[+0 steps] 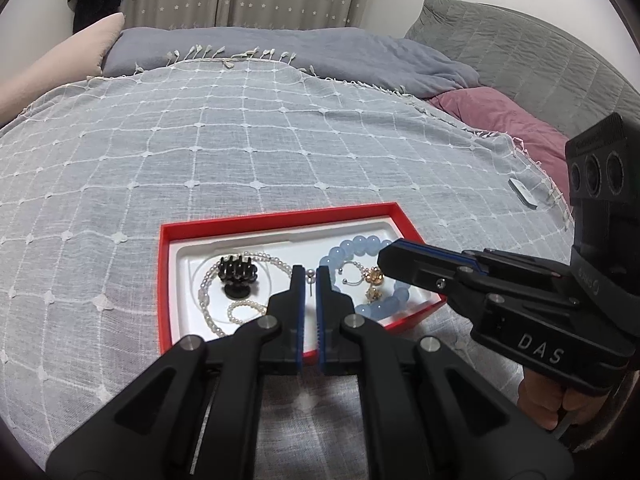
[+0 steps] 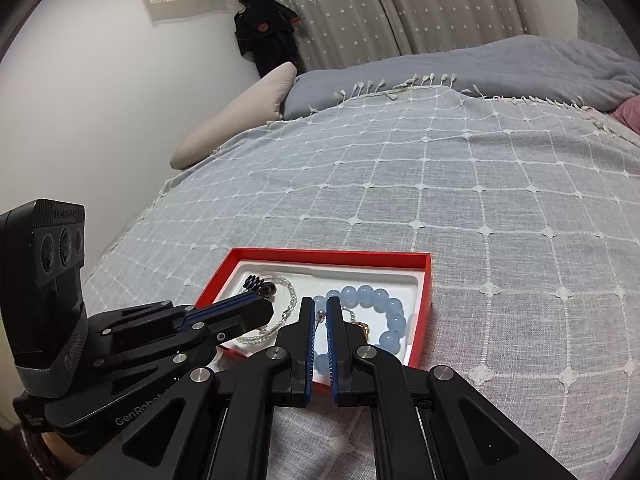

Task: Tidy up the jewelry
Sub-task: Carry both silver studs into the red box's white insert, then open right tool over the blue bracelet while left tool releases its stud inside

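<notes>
Together, both hand-held grippers, left (image 1: 309,276) and right (image 2: 319,307), hover closed and empty over the red box (image 1: 168,280).

The bed (image 1: 240,140) was covered with a grey throw with a white grid pattern. A red box (image 1: 276,216) sat right on it, and a small white tag-like thing (image 1: 523,194) lay off near the fringed edge.

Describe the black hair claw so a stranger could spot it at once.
On the bed, find the red box with its white liner. In the liner's left half, ringed by the pearl necklace, stands the hair claw. It is the only black, toothed piece; the blue bead bracelet lies in the right half.
</notes>
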`<state>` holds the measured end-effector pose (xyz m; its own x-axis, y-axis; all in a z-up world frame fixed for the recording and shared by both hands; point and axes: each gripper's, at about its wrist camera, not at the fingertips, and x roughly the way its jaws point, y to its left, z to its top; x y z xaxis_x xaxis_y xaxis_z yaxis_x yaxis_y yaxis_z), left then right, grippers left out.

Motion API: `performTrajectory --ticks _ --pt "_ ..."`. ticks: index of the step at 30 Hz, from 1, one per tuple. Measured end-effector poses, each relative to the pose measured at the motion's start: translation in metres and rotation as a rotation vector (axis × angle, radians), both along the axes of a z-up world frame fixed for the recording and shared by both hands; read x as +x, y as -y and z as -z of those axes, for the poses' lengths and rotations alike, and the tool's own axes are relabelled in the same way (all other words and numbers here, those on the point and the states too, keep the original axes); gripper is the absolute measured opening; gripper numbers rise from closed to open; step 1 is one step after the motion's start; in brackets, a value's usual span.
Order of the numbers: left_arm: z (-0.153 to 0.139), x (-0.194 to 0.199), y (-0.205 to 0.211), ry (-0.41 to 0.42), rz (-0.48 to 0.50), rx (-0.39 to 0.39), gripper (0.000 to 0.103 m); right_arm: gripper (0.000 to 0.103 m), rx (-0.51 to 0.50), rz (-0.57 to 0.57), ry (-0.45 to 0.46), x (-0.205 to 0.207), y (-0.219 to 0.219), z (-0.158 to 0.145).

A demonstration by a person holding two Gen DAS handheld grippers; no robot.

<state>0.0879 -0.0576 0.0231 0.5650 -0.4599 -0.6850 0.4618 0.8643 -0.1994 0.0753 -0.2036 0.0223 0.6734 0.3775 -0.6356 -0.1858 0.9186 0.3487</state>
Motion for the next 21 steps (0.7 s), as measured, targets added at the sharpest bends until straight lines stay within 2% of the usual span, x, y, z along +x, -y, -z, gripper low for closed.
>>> performTrajectory --ticks 8,13,21 --pt "-0.002 -0.002 0.003 0.015 0.005 0.019 0.007 0.009 0.010 -0.003 -0.007 0.000 0.003 -0.001" --pt "-0.003 -0.004 0.002 0.023 0.004 0.027 0.020 0.013 0.015 -0.002 -0.012 -0.001 0.005 -0.002" --pt "-0.011 -0.013 -0.002 0.038 0.012 0.030 0.049 0.014 0.005 -0.002 -0.018 -0.005 0.007 -0.005"
